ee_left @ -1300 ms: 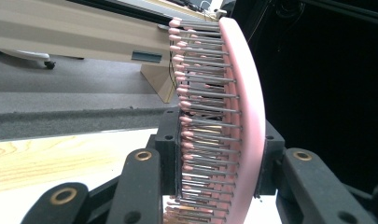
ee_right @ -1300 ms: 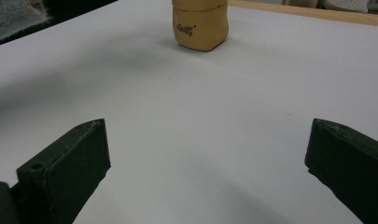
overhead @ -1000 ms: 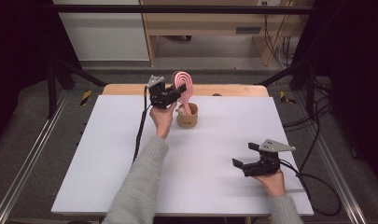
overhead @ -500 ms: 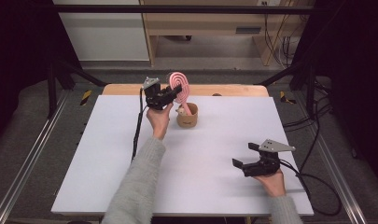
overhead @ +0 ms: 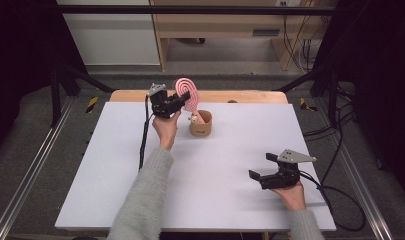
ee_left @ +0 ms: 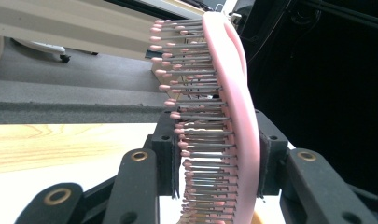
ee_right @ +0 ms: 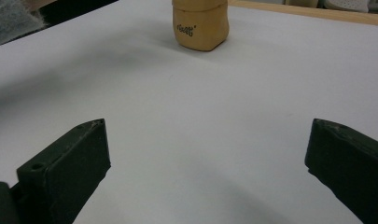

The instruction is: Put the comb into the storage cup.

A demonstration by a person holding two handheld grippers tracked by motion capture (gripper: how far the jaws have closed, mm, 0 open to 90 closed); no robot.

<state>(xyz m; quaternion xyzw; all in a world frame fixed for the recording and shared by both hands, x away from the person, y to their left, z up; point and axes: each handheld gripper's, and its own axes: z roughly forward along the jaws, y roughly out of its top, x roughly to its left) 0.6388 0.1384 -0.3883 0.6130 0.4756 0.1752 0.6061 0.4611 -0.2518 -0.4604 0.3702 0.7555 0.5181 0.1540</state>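
Two tongs are at work, and only the left one carries anything. Your left gripper (overhead: 182, 101) is closed on the pink brush (overhead: 188, 92), its pads clamping the head from both sides: in the left gripper view the pink back (ee_left: 238, 116) lies against one pad and the bristle tips (ee_left: 177, 116) against the other. In the last half second the jaws have eased open a touch, with the brush still between them. Just beyond and below the tongs stands the tan cup (overhead: 201, 123), and the brush's handle slants down into it, so the brush is above the cup with its lower end inside.

Your right gripper (overhead: 262, 167) rests on the white table (overhead: 115, 175), well apart from the cup, with its jaws spread wide and nothing between them; in the right gripper view the cup (ee_right: 200, 23) stands straight ahead.

The step in hand looks like seating the brush in the cup, or drawing it out; I cannot tell which. If you are seating it, release only once the handle rests on the cup's bottom, then back off without nudging the head. The cup looks light, so it may tip.
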